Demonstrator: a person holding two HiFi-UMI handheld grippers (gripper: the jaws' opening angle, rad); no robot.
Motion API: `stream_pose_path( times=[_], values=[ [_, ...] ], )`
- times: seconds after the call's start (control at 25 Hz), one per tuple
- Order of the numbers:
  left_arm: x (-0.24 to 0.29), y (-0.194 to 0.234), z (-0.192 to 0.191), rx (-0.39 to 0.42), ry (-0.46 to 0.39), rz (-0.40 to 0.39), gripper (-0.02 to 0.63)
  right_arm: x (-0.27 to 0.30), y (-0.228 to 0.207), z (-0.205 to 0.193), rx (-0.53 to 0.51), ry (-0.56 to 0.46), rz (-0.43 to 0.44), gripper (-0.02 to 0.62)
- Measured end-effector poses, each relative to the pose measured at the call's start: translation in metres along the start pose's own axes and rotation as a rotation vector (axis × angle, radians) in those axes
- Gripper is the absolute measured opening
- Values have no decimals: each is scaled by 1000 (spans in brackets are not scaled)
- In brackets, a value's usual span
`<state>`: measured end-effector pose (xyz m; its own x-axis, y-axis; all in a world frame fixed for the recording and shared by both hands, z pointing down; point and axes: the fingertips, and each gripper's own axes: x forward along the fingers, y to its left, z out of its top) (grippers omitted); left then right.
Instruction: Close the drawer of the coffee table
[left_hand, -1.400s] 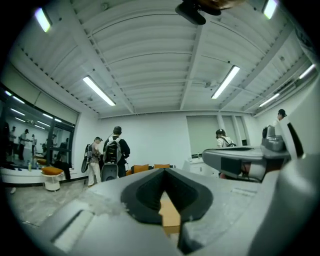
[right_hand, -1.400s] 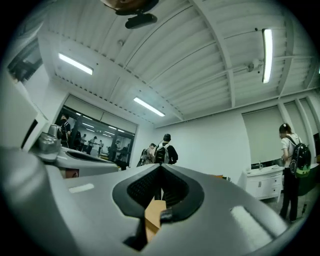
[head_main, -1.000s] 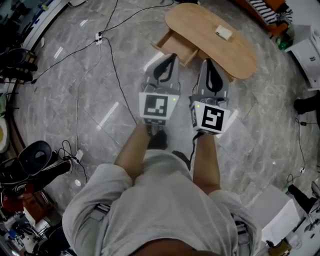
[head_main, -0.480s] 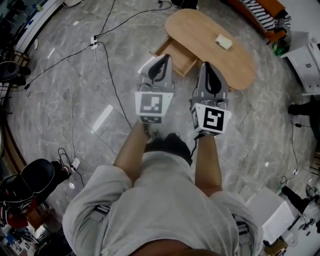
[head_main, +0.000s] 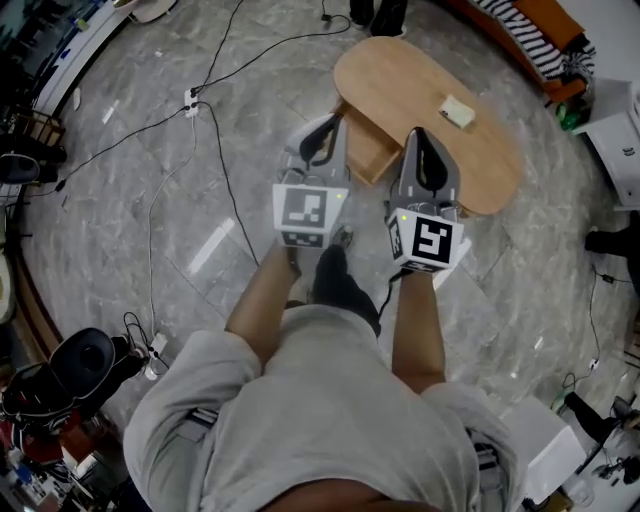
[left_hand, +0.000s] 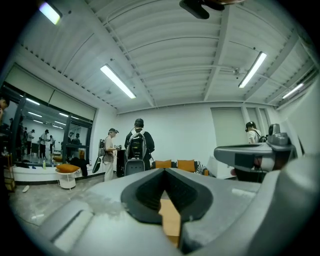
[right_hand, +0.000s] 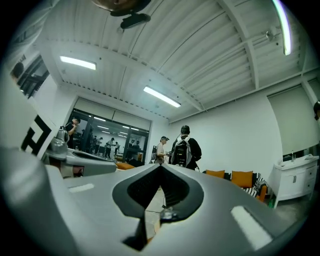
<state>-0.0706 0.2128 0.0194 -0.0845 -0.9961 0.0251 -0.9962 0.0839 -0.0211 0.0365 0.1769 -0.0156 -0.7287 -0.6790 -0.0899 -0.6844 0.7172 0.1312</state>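
An oval wooden coffee table (head_main: 430, 95) stands on the grey marble floor ahead of me. Its drawer (head_main: 368, 152) is pulled out on the near-left side, partly hidden behind my left gripper. My left gripper (head_main: 334, 124) is shut and empty, and its tips sit over the drawer's left end. The right gripper (head_main: 417, 135) is also shut and empty, with its tips over the table's near edge. In the left gripper view the shut left gripper (left_hand: 164, 171) points level, with wood (left_hand: 170, 221) showing under the jaws. The right gripper view shows the right gripper (right_hand: 160, 166) the same way.
A small cream block (head_main: 457, 110) lies on the tabletop. Black cables (head_main: 214, 120) and a power strip (head_main: 190, 99) run over the floor at left. An orange sofa (head_main: 530, 25) and a white cabinet (head_main: 620, 130) stand at right. People (left_hand: 138, 146) stand far off.
Both grippers have moved forward together toward the table as the person stepped closer. Their tips now reach the drawer and table edge. Both stayed shut.
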Motion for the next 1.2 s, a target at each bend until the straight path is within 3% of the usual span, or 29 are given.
stream_pose_path(
  times=[0.28, 0.68, 0.96, 1.2],
  values=[
    [101, -12, -19, 54, 96, -45, 20, 59, -91, -42, 54, 35, -80, 6],
    [167, -4, -83, 33, 238, -141, 20, 100, -119, -112, 133, 129, -173, 6],
    [215, 14, -126, 89, 309, -214, 21, 125, -129, -181, 153, 234, -201, 6],
    [252, 46, -157, 140, 336, -344, 20, 151, -118, -231, 184, 319, -256, 6]
  ],
)
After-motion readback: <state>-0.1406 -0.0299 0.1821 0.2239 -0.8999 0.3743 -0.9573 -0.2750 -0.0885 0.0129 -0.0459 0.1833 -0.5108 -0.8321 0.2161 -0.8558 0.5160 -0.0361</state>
